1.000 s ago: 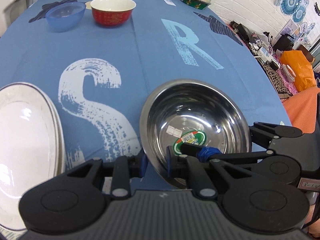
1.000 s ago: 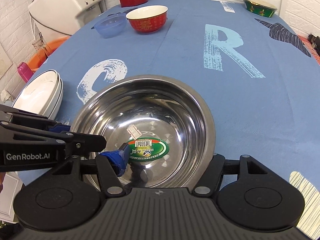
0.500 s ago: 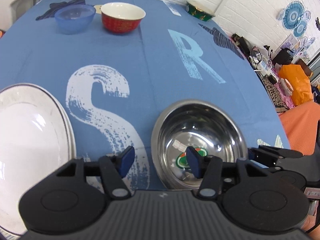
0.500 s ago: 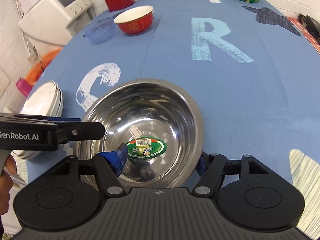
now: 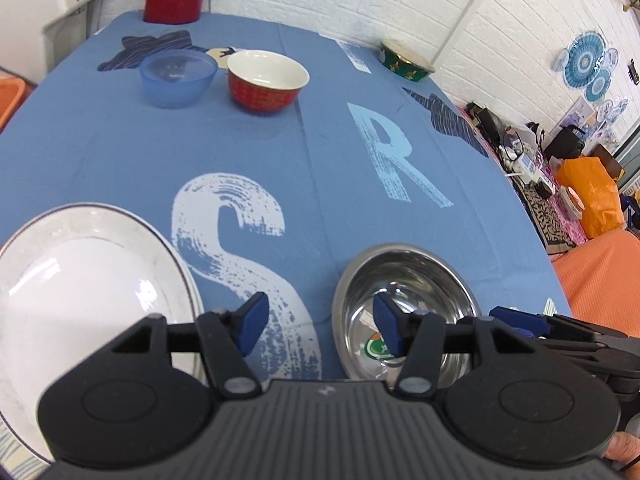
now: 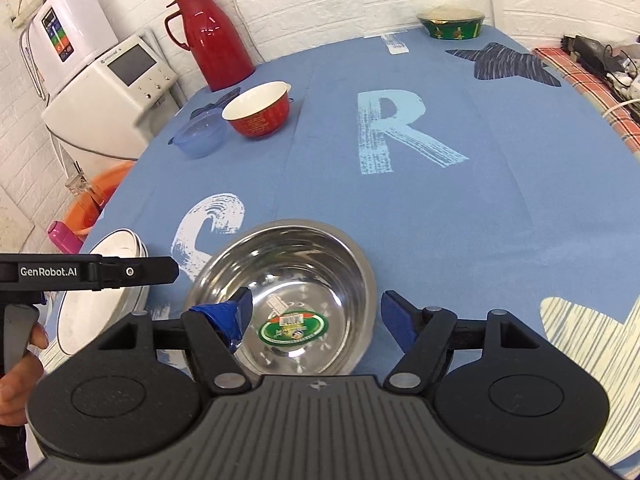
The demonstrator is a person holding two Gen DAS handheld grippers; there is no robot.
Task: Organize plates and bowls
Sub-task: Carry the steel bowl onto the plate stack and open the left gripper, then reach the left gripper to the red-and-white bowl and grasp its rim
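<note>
Since the job is sorting plates and bowls, the layout is already making sense: the steel bowl (image 6: 288, 300) is sitting on its own at the near edge of the table (image 6: 460, 220), right next to the plates (image 5: 84, 280), which are stacking up at the near left edge. My guess is the near edge is turning into the collection spot, bowls beside plates.

Further back, the red bowl (image 5: 266, 80) and blue bowl (image 5: 176, 76) are sitting just beside each other toward the far left corner, and a green bowl (image 5: 404, 60) is waiting alone at the far edge. Those look like the ones left to gather.

Both claws are hanging released, gripping nothing. The left claw (image 5: 320, 322) is hovering over the gap between plates and steel bowl, pointing toward the far edge and tilting down. The right claw (image 6: 316, 318) is hovering above the steel bowl's near rim, one finger over the inside, not touching as far as I can tell. A hand (image 6: 20, 360) is holding the left one's handle.
</note>
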